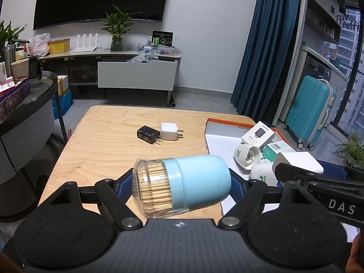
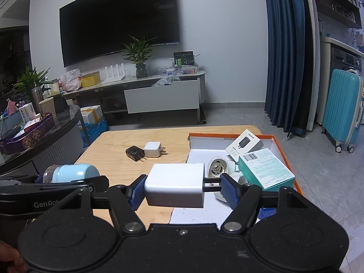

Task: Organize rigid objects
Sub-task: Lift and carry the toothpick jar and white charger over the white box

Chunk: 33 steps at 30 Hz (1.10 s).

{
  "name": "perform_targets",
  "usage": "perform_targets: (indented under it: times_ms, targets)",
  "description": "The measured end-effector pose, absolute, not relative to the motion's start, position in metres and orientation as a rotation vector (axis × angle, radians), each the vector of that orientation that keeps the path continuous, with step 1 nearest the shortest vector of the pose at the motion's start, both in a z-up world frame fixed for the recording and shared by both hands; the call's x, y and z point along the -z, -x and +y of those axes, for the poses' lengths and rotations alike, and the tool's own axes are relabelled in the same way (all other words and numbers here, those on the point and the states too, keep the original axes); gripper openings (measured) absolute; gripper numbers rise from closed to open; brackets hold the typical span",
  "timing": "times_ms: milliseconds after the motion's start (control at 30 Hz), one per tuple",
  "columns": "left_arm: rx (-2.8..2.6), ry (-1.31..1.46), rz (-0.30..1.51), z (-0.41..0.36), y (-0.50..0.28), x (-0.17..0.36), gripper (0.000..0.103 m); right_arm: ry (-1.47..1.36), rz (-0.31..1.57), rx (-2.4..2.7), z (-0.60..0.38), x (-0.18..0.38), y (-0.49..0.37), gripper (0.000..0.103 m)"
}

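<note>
My left gripper [image 1: 182,182] is shut on a light-blue toothpick jar [image 1: 195,182] with a clear cap, held sideways above the wooden table [image 1: 102,150]. The jar also shows in the right wrist view [image 2: 75,173]. My right gripper [image 2: 182,185] is shut on a white charger block [image 2: 175,187], its prongs against the right pad, held over the left edge of the orange-rimmed box lid [image 2: 289,157]. The block shows in the left wrist view [image 1: 300,161]. A black charger [image 1: 147,134] and a small white charger [image 1: 169,131] lie on the table's middle.
The box lid [image 1: 218,136] holds a white charger box [image 1: 258,135], a teal box [image 2: 266,170] and white round items [image 1: 246,155]. A dark round table [image 1: 27,100] with clutter stands left. A TV stand and a teal suitcase [image 1: 311,111] are behind.
</note>
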<state>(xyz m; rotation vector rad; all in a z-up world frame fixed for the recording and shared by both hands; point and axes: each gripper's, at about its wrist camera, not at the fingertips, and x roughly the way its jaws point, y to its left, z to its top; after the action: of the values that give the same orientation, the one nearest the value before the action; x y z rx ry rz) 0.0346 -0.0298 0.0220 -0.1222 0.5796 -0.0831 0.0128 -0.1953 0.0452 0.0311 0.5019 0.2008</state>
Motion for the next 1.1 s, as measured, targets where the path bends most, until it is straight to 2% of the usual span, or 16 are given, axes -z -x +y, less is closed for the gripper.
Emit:
perform_targets:
  times_ms: [1100]
  targets:
    - [0.177, 0.1, 0.606, -0.072, -0.043, -0.017, 0.082, -0.076, 0.496, -0.111, -0.236, -0.042, -0.012, 0.082]
